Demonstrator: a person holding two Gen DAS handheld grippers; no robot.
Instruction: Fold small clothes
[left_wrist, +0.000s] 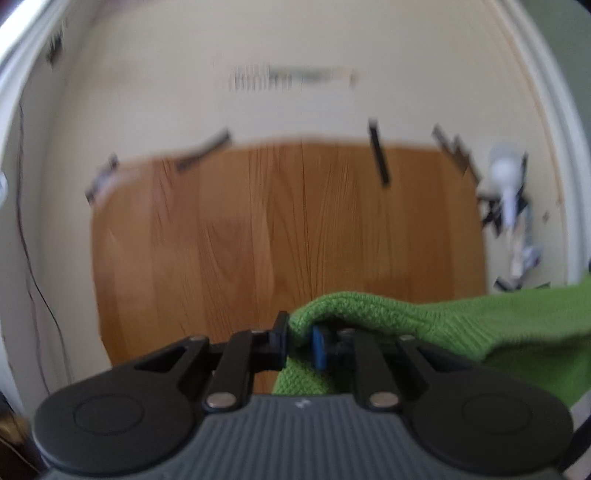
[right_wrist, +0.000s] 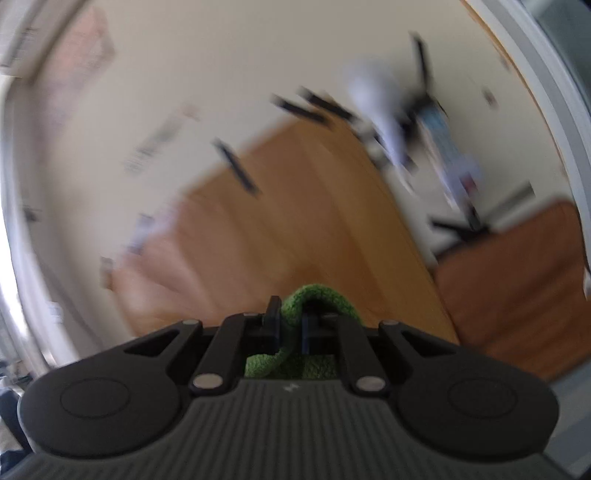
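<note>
Right, both grippers are up off the wooden table (left_wrist: 258, 229) with a green knitted garment (left_wrist: 480, 317) strung between them. Left gripper (left_wrist: 299, 339) has its two fingers pinched together on a bunched edge of that knit, the cloth humping over the fingertips and running off to the right of the table's near edge, with another fold dropping down between the finger arms. Right gripper (right_wrist: 291, 328) is clamped the same way: a thin roll of the green garment (right_wrist: 317, 295) loops up over the closed fingers and a strand curls down behind them, toward the gripper body. From the left wrist view the table sits square ahead, its grain running away from us, all of it lying beyond the held cloth. Black strips (left_wrist: 378, 155) lie along the table's far edge and corners, on the pale floor just past it. Off the table's right corner stands a white object on dark legs (left_wrist: 506, 184), too smeared to name. The right wrist view is tilted and heavily blurred; it shows the same table (right_wrist: 295, 221) slanting, the white thing (right_wrist: 376, 103) beyond the table's far right corner, and a brown leathery surface (right_wrist: 517, 288) just beside the table's right edge.
</note>
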